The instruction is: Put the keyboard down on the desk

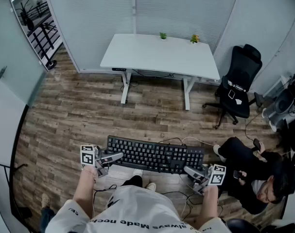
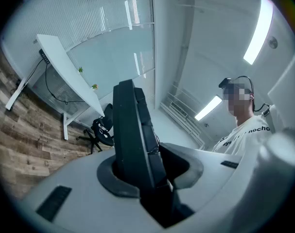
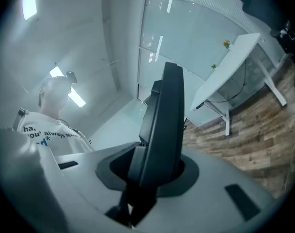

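Note:
A black keyboard (image 1: 154, 155) is held level in the air above the wooden floor, in front of the person's chest. My left gripper (image 1: 113, 158) is shut on its left end. My right gripper (image 1: 192, 170) is shut on its right end. In the left gripper view the keyboard (image 2: 132, 130) stands edge-on, pinched between the jaws. The right gripper view shows the keyboard (image 3: 164, 125) edge-on too, clamped in the jaws. A thin cable trails from the keyboard's back edge. The white desk (image 1: 162, 57) stands some way ahead, by the frosted glass wall.
Two small plants (image 1: 163, 35) sit at the desk's far edge. A black office chair (image 1: 239, 89) stands right of the desk. A person in black (image 1: 249, 174) sits on the floor at the right. A black rack (image 1: 38, 28) is at far left. Cables lie on the floor near the feet.

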The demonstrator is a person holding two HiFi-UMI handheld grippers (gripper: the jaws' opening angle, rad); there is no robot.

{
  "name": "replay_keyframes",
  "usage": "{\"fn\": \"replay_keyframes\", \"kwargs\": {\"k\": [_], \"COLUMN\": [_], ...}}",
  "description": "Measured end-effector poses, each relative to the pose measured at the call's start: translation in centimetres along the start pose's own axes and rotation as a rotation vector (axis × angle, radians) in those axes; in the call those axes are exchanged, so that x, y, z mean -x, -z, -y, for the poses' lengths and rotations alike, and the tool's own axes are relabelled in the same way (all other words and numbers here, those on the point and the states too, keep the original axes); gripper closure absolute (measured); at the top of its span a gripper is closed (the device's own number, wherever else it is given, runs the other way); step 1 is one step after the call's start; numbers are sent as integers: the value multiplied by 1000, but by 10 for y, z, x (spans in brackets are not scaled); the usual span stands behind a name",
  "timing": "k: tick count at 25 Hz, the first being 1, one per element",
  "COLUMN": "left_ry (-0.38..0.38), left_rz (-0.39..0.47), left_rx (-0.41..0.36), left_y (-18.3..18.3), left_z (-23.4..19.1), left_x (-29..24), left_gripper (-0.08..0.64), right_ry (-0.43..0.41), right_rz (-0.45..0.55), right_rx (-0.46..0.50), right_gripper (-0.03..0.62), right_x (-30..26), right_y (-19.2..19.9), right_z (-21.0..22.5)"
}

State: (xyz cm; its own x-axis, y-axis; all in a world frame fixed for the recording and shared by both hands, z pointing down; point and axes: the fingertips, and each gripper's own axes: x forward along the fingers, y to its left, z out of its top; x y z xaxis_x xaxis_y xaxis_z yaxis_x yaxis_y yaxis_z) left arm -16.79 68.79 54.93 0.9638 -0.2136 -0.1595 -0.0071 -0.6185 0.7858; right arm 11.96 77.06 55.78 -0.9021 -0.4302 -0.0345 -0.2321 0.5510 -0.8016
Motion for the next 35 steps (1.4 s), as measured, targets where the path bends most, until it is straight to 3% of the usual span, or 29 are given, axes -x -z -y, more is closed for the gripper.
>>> {"fn": "replay_keyframes", "kwargs": {"k": [13, 24, 35], "left_ry": [-14, -26, -13], "left_rz": [22, 37, 14], "left_rx": [-2, -6, 12], "left_y": [-25, -91, -137], "left_z": [-13, -62, -110], "left_x": [21, 55, 37], "left_gripper": [416, 416, 416], "right_ry": [-2, -12, 10], "right_rz": [-19, -32, -11], "right_rx": [12, 8, 0], "right_gripper": [479, 476, 476], "right_x": [-38, -116, -139], "right_y": [-15, -51, -92], "right_z": [8, 39, 79]}}
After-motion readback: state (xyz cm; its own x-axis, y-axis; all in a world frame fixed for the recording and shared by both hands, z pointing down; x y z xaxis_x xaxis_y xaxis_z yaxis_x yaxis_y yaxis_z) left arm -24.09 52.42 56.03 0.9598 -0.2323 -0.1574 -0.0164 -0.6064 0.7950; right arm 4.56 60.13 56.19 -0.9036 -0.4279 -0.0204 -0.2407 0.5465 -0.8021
